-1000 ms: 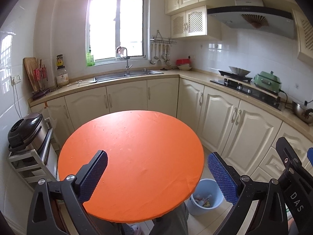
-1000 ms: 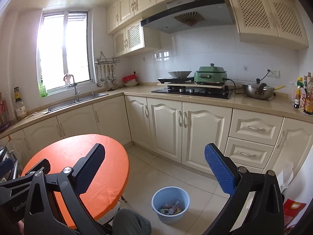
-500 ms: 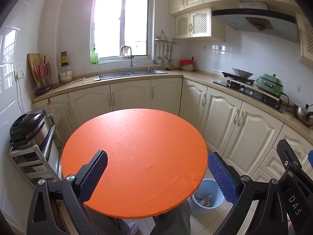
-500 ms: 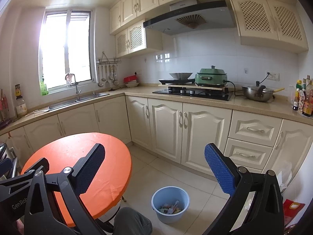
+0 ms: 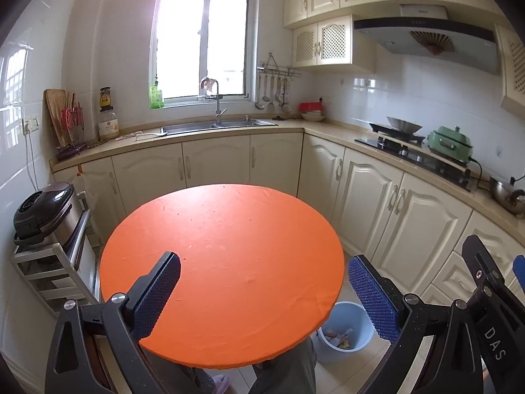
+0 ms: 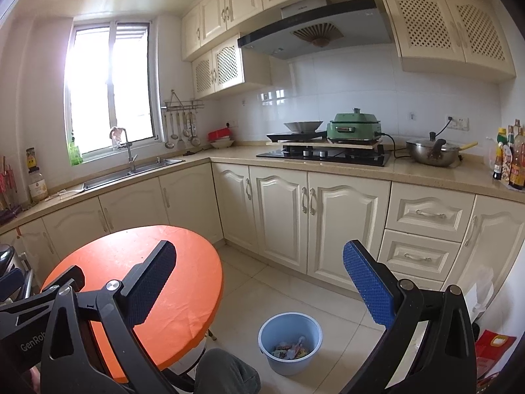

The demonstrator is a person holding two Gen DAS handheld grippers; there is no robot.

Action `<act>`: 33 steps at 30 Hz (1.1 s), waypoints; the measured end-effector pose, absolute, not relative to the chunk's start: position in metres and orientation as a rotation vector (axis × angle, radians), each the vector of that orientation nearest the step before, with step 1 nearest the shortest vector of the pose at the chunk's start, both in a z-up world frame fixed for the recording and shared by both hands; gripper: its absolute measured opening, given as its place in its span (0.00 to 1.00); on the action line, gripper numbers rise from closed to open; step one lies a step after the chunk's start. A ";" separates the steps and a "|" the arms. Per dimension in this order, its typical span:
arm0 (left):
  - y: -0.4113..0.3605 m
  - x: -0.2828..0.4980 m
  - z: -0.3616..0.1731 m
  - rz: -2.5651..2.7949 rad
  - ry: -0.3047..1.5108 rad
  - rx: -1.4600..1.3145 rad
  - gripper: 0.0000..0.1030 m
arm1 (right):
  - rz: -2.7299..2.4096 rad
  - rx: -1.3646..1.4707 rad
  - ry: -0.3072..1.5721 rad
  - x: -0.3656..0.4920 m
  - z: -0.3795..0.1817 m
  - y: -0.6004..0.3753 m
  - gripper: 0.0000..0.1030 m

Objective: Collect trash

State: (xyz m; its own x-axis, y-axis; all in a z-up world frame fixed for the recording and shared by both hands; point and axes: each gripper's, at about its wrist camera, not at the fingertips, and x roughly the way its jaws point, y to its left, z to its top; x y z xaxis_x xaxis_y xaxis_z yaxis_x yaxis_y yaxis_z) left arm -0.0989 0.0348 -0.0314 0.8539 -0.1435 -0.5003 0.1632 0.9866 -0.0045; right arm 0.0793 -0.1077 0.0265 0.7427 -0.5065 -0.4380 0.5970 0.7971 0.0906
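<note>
A round orange table [image 5: 229,252] stands in the kitchen; only tiny specks show on its top. It also shows in the right wrist view [image 6: 183,282]. A light blue bin [image 6: 290,341] holding wrappers stands on the floor to the table's right; the left wrist view shows it [image 5: 347,331] partly under the table edge. My left gripper [image 5: 262,295] is open and empty, raised over the table's near edge. My right gripper [image 6: 259,289] is open and empty, above the floor over the bin.
Cream cabinets [image 6: 311,216] line the back and right walls, with a sink [image 5: 216,126] and a stove [image 6: 325,156]. A rice cooker [image 5: 42,210] sits on a metal rack left of the table. The person's knees [image 6: 226,374] are below.
Both cameras have lifted and tilted up slightly, so the table and bin sit lower in view. Both grippers stay open and empty.
</note>
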 end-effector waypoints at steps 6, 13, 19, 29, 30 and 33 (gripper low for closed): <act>0.040 -0.094 -0.033 -0.160 0.521 0.045 0.98 | -0.604 0.243 0.412 0.081 0.025 -0.110 1.00; 0.045 -0.091 -0.035 -0.163 0.516 0.047 0.98 | -0.598 0.251 0.407 0.082 0.022 -0.111 1.00; 0.046 -0.089 -0.036 -0.163 0.517 0.052 0.98 | -0.601 0.255 0.409 0.082 0.019 -0.112 1.00; 0.048 -0.087 -0.037 -0.162 0.512 0.054 0.98 | -0.603 0.252 0.406 0.078 0.019 -0.110 1.00; 0.048 -0.088 -0.037 -0.162 0.512 0.054 0.98 | -0.602 0.252 0.406 0.078 0.019 -0.110 1.00; 0.049 -0.088 -0.037 -0.165 0.514 0.050 0.98 | -0.604 0.248 0.405 0.077 0.020 -0.111 1.00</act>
